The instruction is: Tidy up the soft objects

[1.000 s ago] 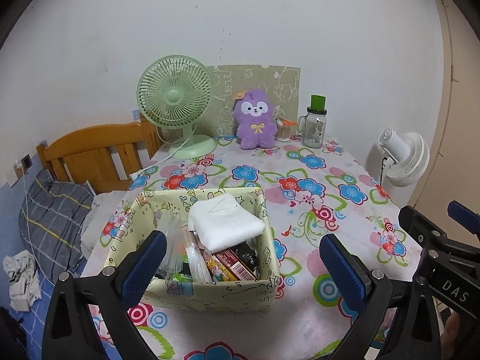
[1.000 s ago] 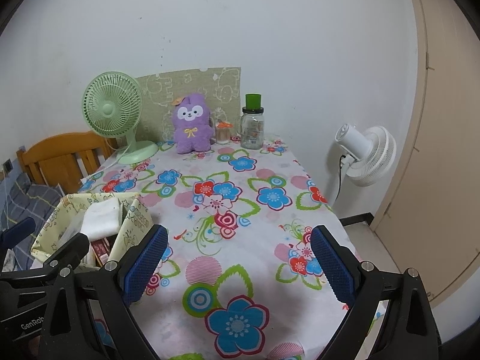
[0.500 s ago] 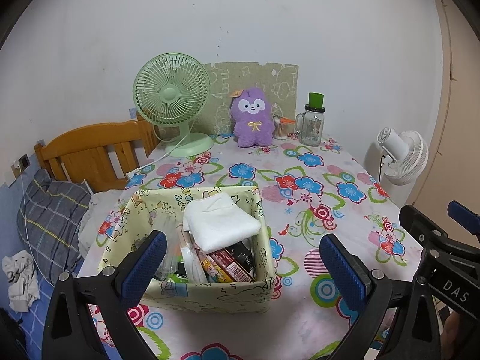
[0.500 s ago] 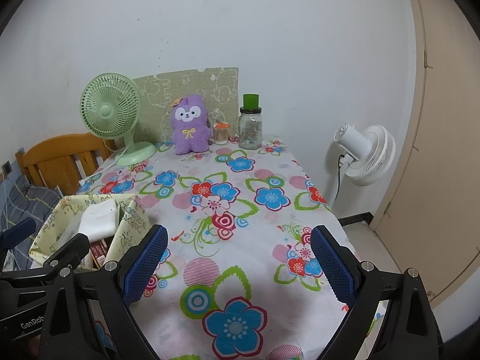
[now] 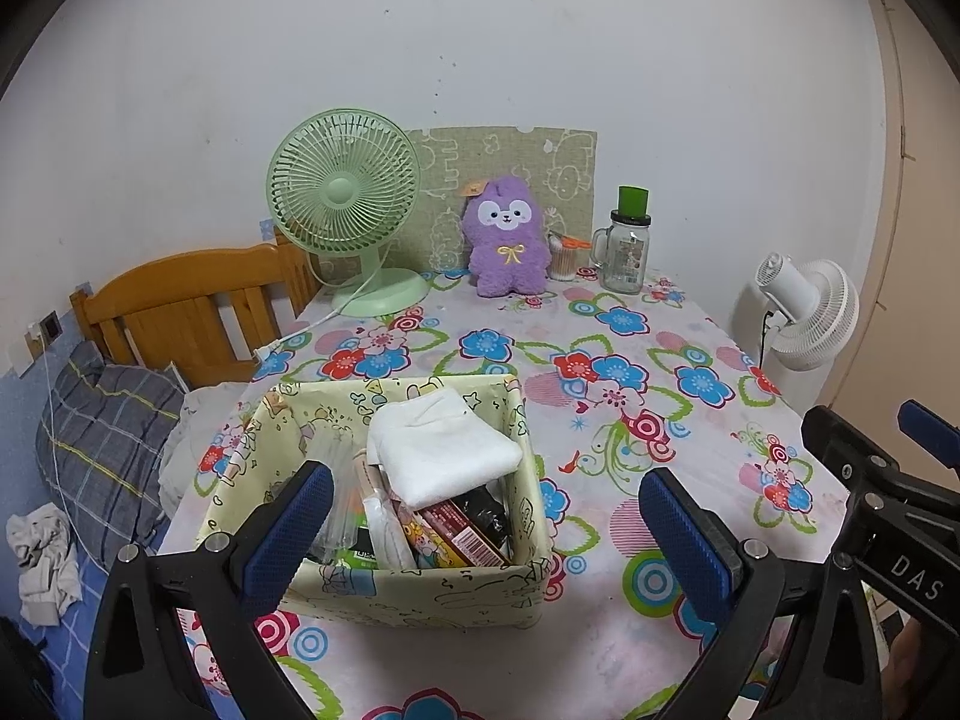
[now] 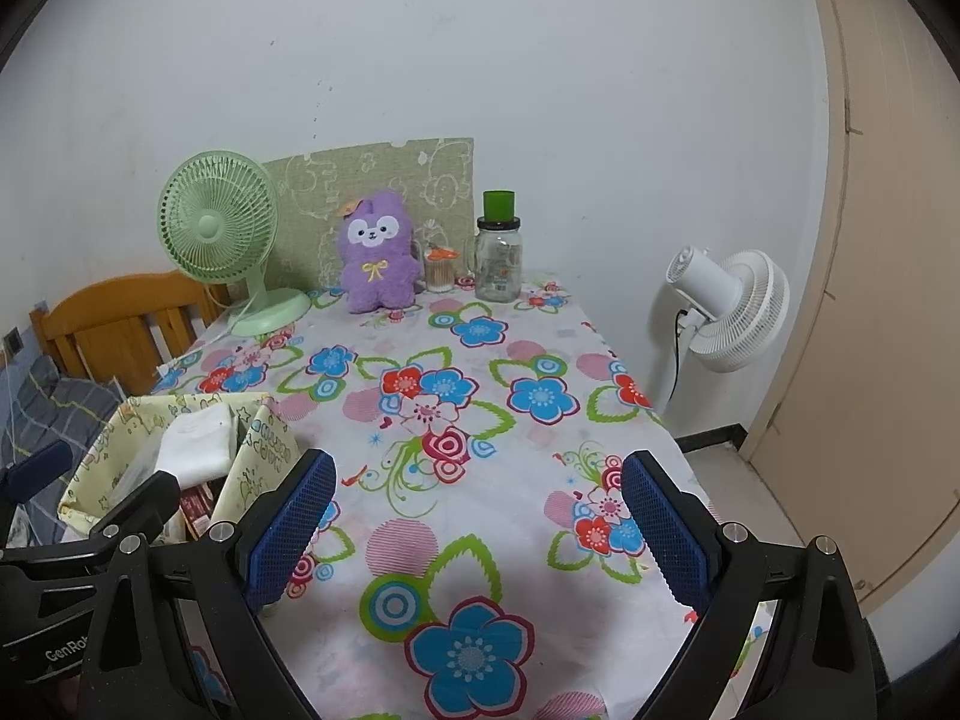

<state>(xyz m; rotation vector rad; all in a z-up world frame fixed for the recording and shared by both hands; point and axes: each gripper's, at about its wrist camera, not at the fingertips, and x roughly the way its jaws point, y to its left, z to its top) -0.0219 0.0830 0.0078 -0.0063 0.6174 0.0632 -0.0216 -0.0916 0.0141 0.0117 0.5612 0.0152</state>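
A purple plush toy [image 5: 509, 246] [image 6: 378, 258] stands upright at the far end of the flowered table, against a patterned board. Near the table's front left sits a pale yellow fabric basket [image 5: 420, 591] [image 6: 264, 444] with a folded white cloth [image 5: 441, 450] [image 6: 198, 444] on top of packets and small items. My left gripper [image 5: 486, 531] is open just in front of the basket, nothing between its fingers. Over the front middle of the table my right gripper [image 6: 474, 516] is also open and empty.
A green desk fan [image 5: 345, 204] [image 6: 219, 228], a small jar of cotton swabs [image 6: 439, 269] and a glass jar with a green lid [image 5: 627, 252] [image 6: 498, 258] line the far edge. A white fan [image 6: 729, 306] stands right of the table; a wooden headboard [image 5: 192, 306] and bedding lie left.
Both views have pulled back slightly: the basket, the plush toy and the fans sit a little farther off. Both grippers stay open and nothing on the table has moved.
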